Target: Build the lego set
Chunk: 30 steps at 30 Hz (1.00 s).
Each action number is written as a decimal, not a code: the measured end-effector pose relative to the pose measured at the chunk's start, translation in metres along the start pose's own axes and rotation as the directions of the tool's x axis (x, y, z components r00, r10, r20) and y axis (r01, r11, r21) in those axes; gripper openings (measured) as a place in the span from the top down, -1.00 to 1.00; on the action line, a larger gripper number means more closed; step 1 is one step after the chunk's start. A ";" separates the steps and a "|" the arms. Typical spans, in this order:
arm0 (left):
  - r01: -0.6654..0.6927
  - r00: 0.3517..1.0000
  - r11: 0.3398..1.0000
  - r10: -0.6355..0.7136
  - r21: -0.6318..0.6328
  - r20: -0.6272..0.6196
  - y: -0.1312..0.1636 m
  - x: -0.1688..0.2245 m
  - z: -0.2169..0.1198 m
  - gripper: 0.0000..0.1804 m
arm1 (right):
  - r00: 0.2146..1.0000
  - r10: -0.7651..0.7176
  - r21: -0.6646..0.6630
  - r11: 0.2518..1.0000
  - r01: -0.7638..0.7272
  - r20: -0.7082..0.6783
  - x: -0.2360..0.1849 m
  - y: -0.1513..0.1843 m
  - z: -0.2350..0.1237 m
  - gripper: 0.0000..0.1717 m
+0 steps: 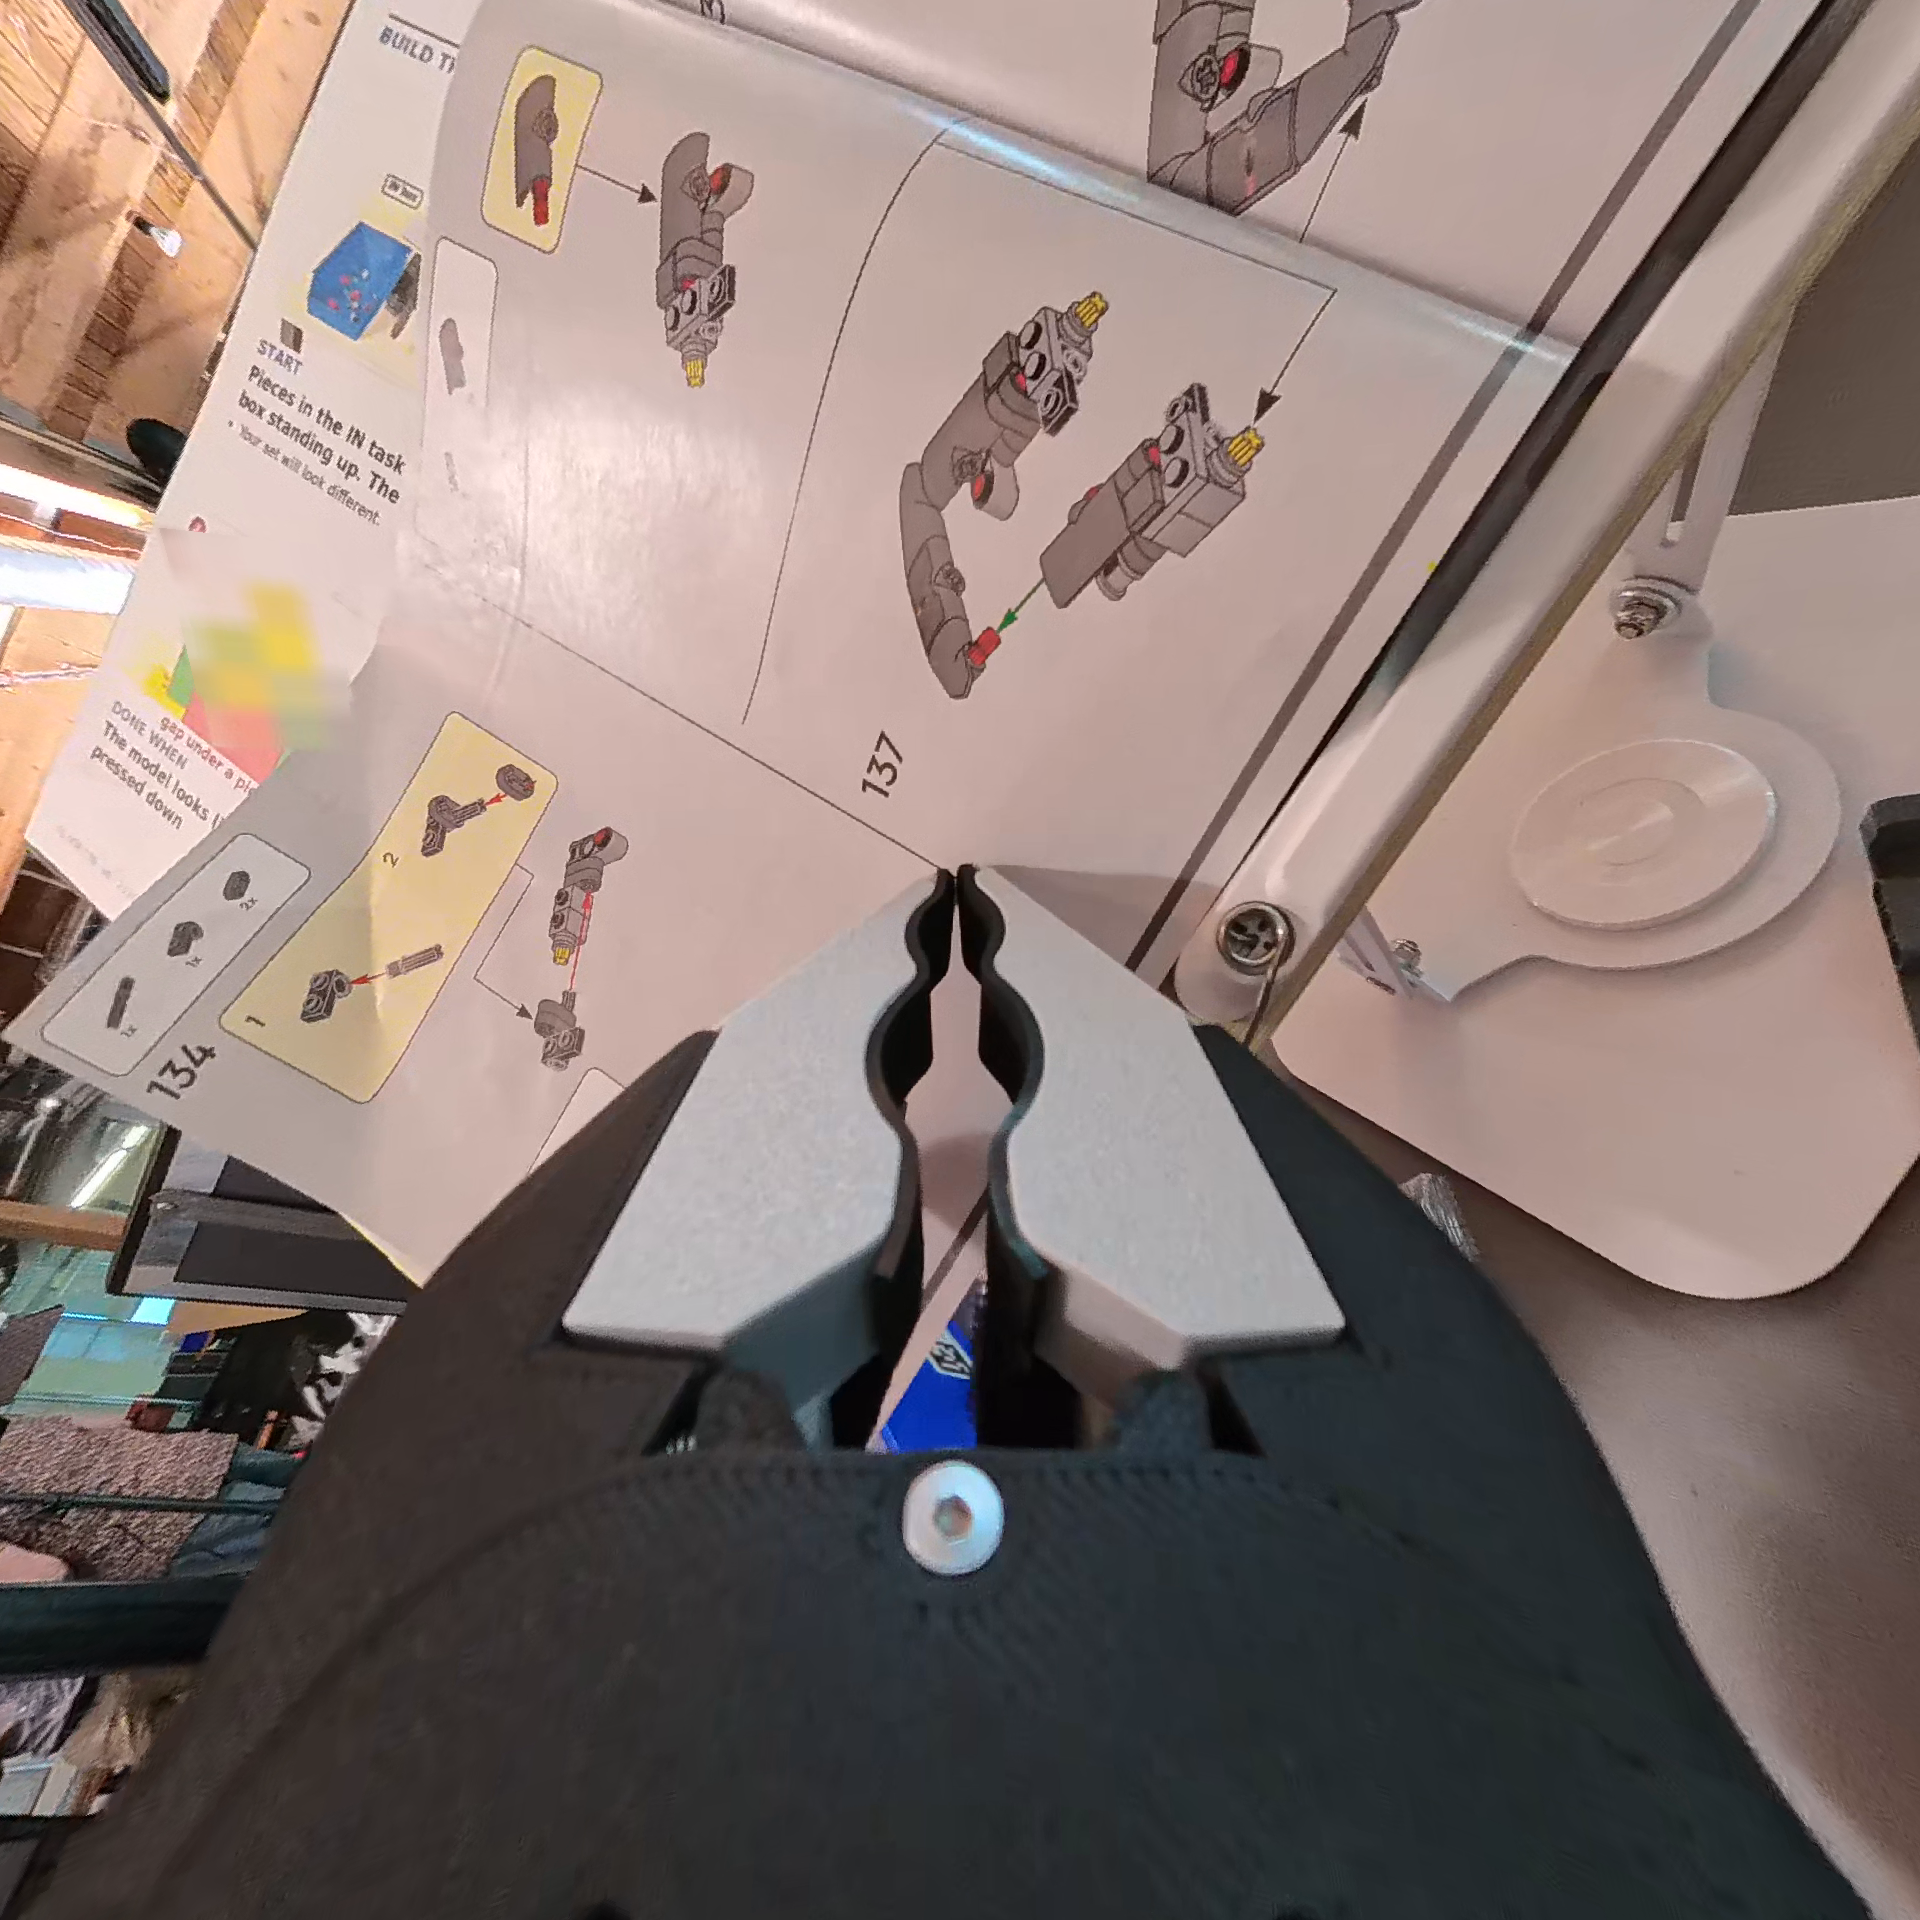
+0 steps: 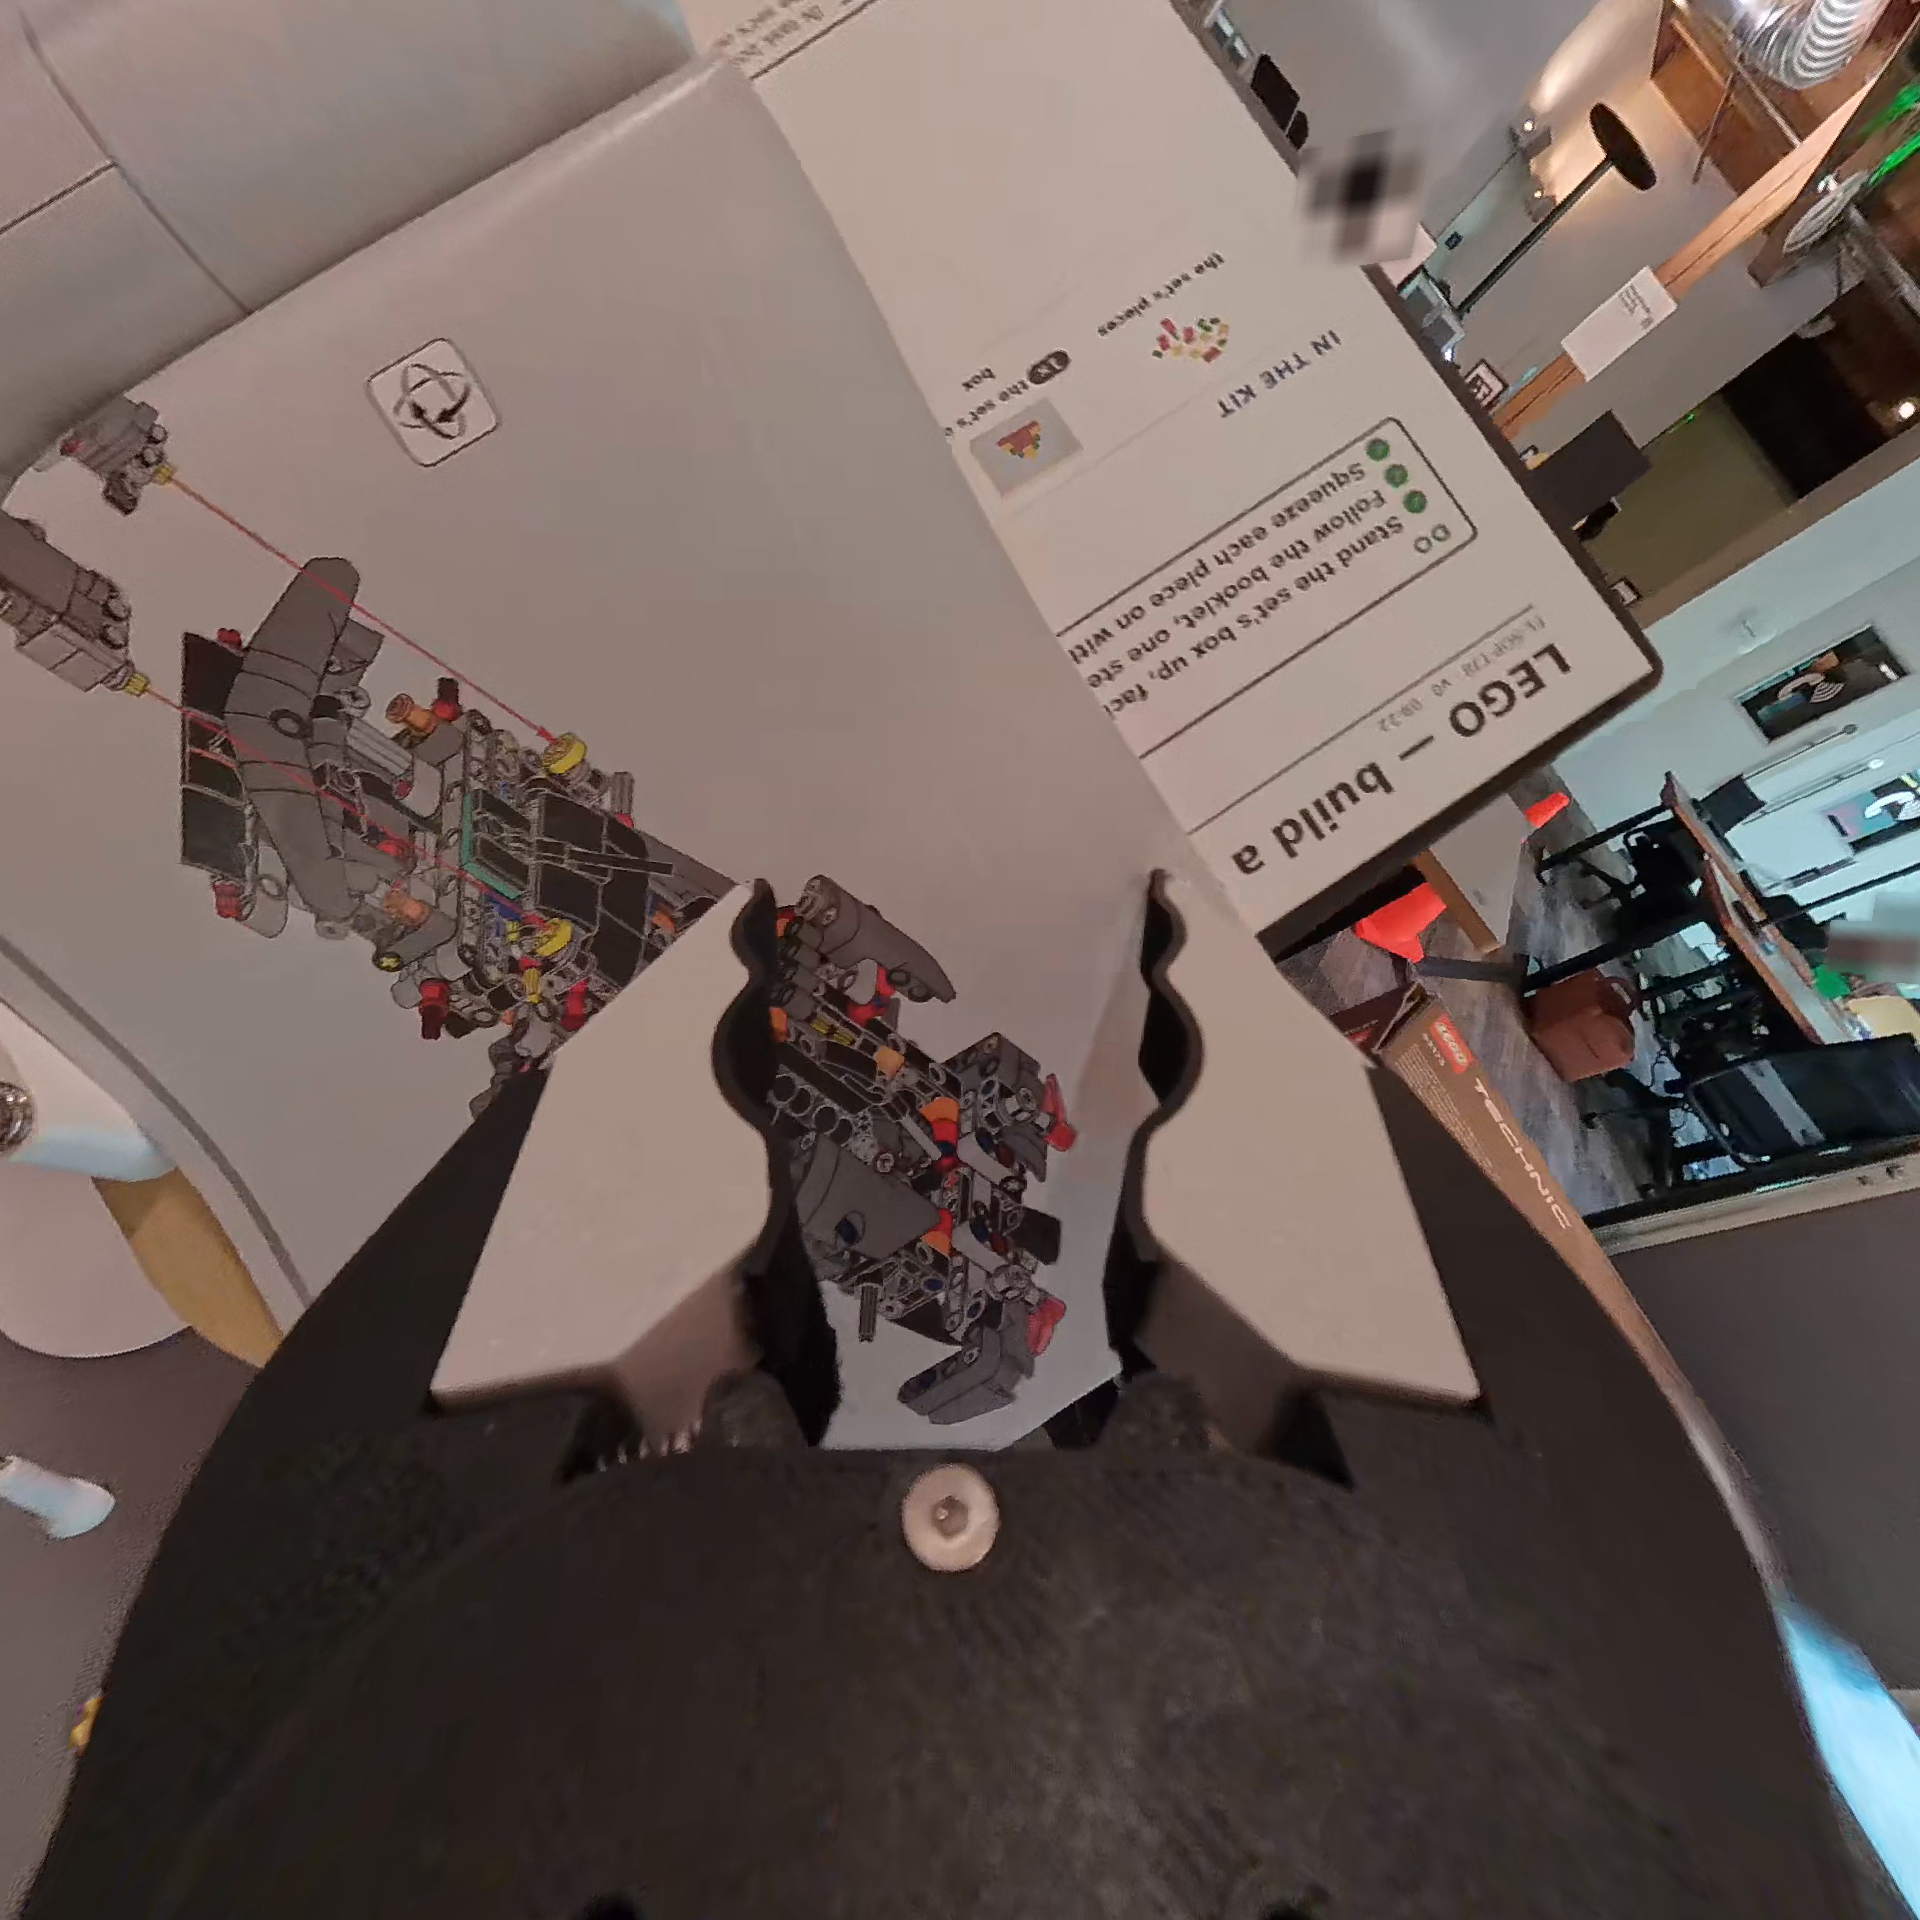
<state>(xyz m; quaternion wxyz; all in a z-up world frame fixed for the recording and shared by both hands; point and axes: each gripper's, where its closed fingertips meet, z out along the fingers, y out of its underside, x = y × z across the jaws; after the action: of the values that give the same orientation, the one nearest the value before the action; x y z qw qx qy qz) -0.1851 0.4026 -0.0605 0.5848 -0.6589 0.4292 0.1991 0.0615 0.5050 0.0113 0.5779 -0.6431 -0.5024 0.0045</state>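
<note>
Bright, even indoor light; soft shadows. Strong fisheye bend at edges, bg soft, maybe slight motion blur.

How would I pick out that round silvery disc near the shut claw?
Start at the big booklet page of brick-building drawings, then follow its edge right onto the white metal bracket. The round disc lies flat on that bracket, right of the shut left gripper. Unlike the small screws nearby, it is broad, smooth and slotless.
</note>
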 end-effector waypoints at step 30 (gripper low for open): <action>-0.064 0.998 0.998 0.065 -0.021 0.012 0.001 0.001 -0.001 1.00 | 0.999 0.005 -0.050 0.999 -0.003 0.040 0.002 0.010 -0.007 0.38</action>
<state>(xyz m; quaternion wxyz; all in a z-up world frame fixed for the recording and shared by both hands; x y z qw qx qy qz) -0.1855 0.4017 -0.0614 0.5741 -0.6494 0.4445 0.2264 0.0722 0.5028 0.0072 0.5514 -0.6584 -0.5123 0.0059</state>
